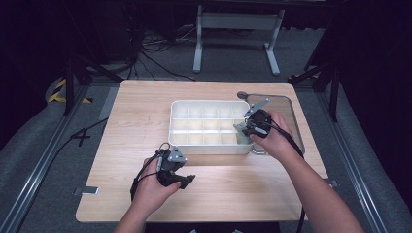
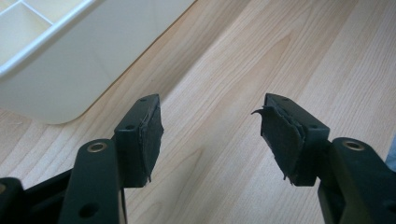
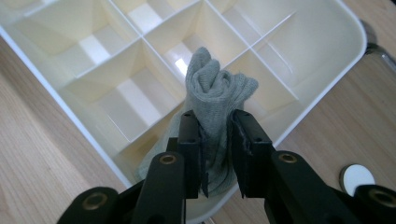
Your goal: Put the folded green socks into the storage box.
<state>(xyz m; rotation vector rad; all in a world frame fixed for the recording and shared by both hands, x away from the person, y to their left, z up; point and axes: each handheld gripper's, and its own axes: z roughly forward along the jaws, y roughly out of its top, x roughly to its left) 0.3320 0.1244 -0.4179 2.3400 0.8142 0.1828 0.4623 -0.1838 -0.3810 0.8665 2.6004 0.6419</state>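
Nearest your body, on the bare front of the wooden worktop (image 1: 218, 194), your left gripper (image 1: 187, 180) hovers low with its fingers (image 2: 142, 135) spread wide and nothing between them, just short of the white divided tray (image 1: 177, 127). Farther out, at the tray's near right corner, your right gripper (image 1: 242, 130) has its fingers (image 3: 189, 149) clamped on a rolled grey sock (image 3: 215, 100), which sits over the corner compartment. Beyond your right hand (image 1: 272, 138), a clear tray (image 1: 286, 104) lies against the white tray's right side.

Light wood table (image 1: 136, 121) on grey floor (image 1: 233, 58) w/ black cables (image 1: 155, 58), white frame legs (image 1: 238, 39) behind, dark surroundings.
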